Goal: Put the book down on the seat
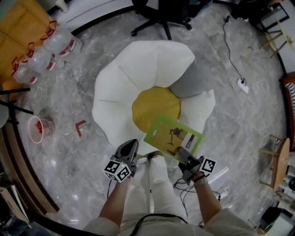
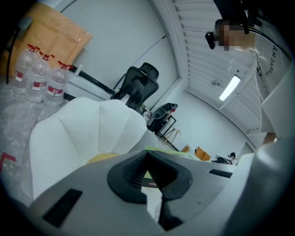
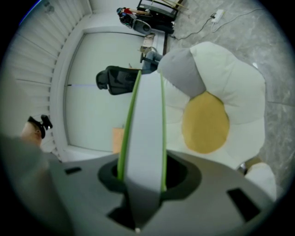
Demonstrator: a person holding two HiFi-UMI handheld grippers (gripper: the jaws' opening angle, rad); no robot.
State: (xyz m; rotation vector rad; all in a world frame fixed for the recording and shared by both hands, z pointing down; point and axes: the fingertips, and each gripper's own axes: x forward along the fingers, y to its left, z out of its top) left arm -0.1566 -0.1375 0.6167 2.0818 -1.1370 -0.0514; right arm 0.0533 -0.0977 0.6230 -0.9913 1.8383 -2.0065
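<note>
The seat (image 1: 138,78) is a white, petal-shaped floor cushion with a yellow centre (image 1: 154,108) and one grey petal (image 1: 193,80). A thin book (image 1: 174,137) with a green border hangs tilted over the seat's near right part. My right gripper (image 1: 185,158) is shut on its near edge. In the right gripper view the book (image 3: 144,124) stands edge-on between the jaws of the right gripper (image 3: 140,184), with the yellow centre (image 3: 205,122) beyond. My left gripper (image 1: 128,151) hovers at the seat's near edge, shut and holding nothing. In the left gripper view the left gripper (image 2: 150,177) faces the white petals (image 2: 78,133).
Water bottles (image 1: 46,50) stand on the marble floor at far left beside brown cardboard (image 1: 23,23). A black office chair (image 1: 161,14) is behind the seat. A red-rimmed cup (image 1: 39,129) lies at left. A power strip with cable (image 1: 242,85) and wooden furniture (image 1: 279,163) are at right.
</note>
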